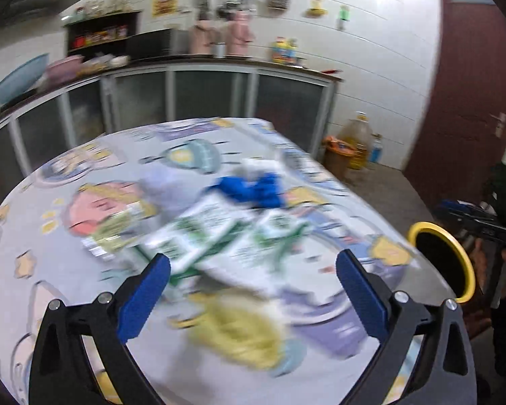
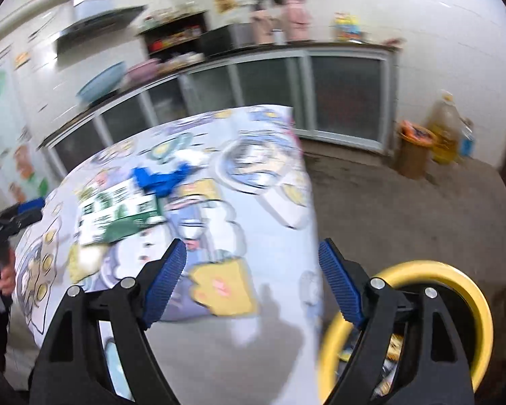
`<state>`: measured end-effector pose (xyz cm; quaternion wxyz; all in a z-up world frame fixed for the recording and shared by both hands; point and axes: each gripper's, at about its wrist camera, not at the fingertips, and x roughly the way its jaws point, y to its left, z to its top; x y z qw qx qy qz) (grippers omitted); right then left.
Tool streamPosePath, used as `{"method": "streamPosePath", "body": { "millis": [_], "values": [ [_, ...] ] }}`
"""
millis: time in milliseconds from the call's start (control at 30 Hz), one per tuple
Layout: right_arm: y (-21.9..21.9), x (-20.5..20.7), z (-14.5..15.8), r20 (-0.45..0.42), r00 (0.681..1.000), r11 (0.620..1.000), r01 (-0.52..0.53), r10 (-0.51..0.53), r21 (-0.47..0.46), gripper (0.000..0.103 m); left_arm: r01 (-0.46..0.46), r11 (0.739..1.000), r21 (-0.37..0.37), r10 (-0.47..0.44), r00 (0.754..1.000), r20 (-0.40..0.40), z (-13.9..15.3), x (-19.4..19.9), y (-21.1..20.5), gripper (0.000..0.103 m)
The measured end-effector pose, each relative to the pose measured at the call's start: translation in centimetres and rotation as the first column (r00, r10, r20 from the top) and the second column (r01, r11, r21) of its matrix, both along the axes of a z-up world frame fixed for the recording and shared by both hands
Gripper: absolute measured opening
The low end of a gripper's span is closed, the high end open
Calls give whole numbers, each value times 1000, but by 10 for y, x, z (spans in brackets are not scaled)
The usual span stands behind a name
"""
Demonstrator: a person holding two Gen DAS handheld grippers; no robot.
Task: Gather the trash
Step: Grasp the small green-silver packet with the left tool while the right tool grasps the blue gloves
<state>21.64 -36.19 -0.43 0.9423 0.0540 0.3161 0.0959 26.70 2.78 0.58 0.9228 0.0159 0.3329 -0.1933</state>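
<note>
Trash lies on a table with a cartoon-print cloth: white-and-green cartons, a blue wrapper, a clear bottle with a green label and a yellow crumpled piece. My left gripper is open and empty just before the cartons. A yellow-rimmed bin stands at the table's right edge. My right gripper is open and empty over the table's near corner, beside the bin. The cartons and blue wrapper lie farther left. Both views are blurred.
A kitchen counter with cabinets runs behind the table. An orange-lidded bucket and an oil jug stand on the floor near a red door. The other gripper and hand show at the right edge.
</note>
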Motion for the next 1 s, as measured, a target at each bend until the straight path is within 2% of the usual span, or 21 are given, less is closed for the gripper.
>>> {"method": "streamPosePath", "body": {
  "millis": [67,200,433,500,700,767,1000],
  "values": [
    [24,14,1,2,999,999,-52,52,-13,81,-35,999,11,35,999,1,-4,6,30,95],
    [65,53,0,-25,993,993,-120,119,-19,81,-98,992,84,97,995,17,-15,28,73,95],
    [127,122,-11,-110,975,978,-201,194,-59,73,-95,994,62,98,994,-39,-29,75,124,95],
    [135,139,-14,-139,968,974,-218,209,-55,71,-72,996,51,75,995,-64,-34,90,130,95],
    [155,177,-26,-212,947,967,-255,243,-29,67,-14,993,115,24,996,-81,-43,123,130,95],
    [162,187,-31,-231,942,965,-259,243,-43,62,-13,993,121,23,996,-82,-44,132,131,95],
    [174,210,-42,-287,926,962,-268,246,-40,59,21,995,94,-8,992,-128,-51,160,129,95]
  ]
}}
